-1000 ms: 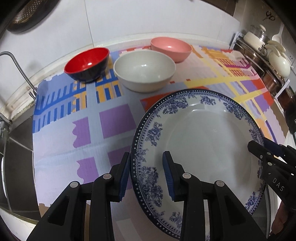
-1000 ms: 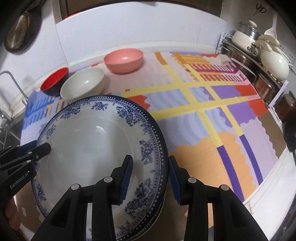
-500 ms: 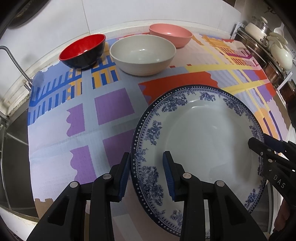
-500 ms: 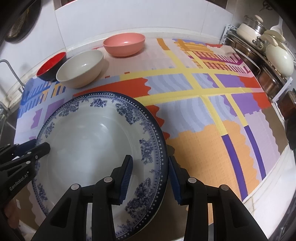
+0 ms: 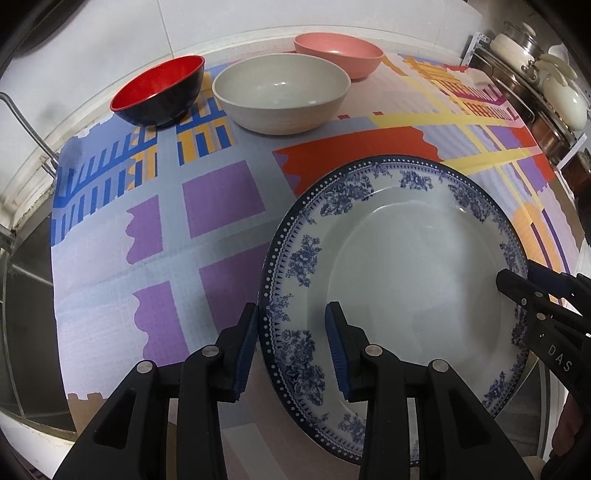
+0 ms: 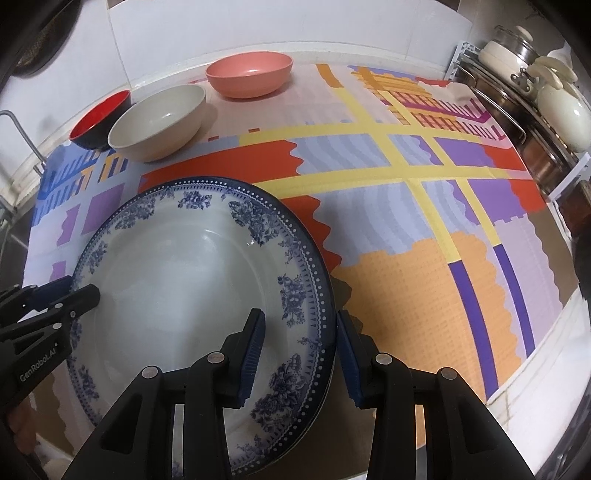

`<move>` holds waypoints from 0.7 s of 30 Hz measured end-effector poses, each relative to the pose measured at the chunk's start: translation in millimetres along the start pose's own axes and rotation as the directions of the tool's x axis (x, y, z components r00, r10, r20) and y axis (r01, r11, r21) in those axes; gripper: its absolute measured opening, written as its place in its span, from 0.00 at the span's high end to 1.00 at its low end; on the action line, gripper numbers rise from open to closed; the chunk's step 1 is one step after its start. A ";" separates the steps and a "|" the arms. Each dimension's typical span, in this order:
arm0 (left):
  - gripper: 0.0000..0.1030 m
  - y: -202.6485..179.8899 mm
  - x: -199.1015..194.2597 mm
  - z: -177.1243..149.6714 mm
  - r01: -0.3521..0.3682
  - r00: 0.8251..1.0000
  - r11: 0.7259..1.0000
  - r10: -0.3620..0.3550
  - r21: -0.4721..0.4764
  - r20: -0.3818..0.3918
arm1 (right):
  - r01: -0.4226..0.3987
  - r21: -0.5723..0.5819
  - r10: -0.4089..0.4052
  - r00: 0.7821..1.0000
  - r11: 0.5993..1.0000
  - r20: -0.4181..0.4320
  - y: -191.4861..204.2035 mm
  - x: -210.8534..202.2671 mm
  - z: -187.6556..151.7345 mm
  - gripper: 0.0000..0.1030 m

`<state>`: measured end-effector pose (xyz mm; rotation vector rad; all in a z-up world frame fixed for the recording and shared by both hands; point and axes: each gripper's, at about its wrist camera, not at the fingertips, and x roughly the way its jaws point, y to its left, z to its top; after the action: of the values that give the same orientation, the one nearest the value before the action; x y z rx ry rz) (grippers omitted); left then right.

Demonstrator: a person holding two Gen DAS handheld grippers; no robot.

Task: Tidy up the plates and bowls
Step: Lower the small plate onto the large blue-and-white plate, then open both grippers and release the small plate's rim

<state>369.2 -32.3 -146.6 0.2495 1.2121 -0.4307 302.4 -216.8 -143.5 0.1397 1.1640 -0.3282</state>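
Note:
A large blue-and-white floral plate (image 5: 406, 280) is carried over the patterned cloth, gripped at opposite rims. My left gripper (image 5: 291, 350) is shut on its left rim, and my right gripper (image 6: 300, 350) is shut on its right rim (image 6: 314, 295). A second dark rim (image 6: 327, 384) shows just under the plate in the right wrist view. Each gripper also appears in the other's view: the right gripper (image 5: 524, 291) and the left gripper (image 6: 79, 295). At the back stand a red-and-black bowl (image 5: 159, 88), a beige bowl (image 5: 280, 92) and a pink bowl (image 5: 338, 55), all upright and apart from the plate.
A colourful patterned cloth (image 6: 424, 258) covers the counter. A steel sink (image 5: 22, 288) lies at the left edge with a faucet pipe (image 5: 26, 122). A rack of pots and lids (image 6: 535, 85) stands at the right. White tiled wall (image 6: 258, 26) runs behind the bowls.
Both grippers have tipped slightly downward with the plate still gripped. The bowls now sit higher in both views and more of the cloth shows in front of them.

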 end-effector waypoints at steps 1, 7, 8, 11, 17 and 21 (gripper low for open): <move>0.65 0.0 0.0 0.2 0.002 1.000 1.000 -0.002 -0.001 0.000 | -0.001 -0.001 0.001 1.000 1.000 -0.003 0.1 0.7 -0.3 0.61; 0.56 0.7 -1.2 1.3 0.009 1.000 1.000 -0.009 -0.007 0.007 | -0.002 -0.013 0.002 1.000 1.000 -0.018 1.5 3.1 -0.1 0.60; 0.56 0.8 -2.2 1.6 0.007 1.000 1.000 -0.007 -0.008 0.011 | -0.002 -0.015 0.002 1.000 1.000 -0.021 1.5 3.5 0.0 0.59; 0.50 0.8 -7.5 2.8 0.000 0.999 1.000 0.000 -0.009 0.036 | -0.012 -0.024 0.012 1.000 1.000 -0.023 2.5 2.9 0.2 0.55; 0.46 0.8 -18.0 6.0 -0.012 0.997 1.000 0.012 -0.003 0.078 | -0.006 -0.031 0.006 1.000 0.999 -0.002 3.2 -3.1 2.2 0.55; 0.45 3.3 -25.1 8.4 -0.013 0.995 1.000 0.014 -0.012 0.104 | -0.018 -0.027 0.018 1.000 0.999 0.014 2.6 -9.2 6.5 0.55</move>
<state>370.7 -28.1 -120.4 0.2232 1.1101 -0.4203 305.7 -214.4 -132.7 0.1245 1.1522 -0.2974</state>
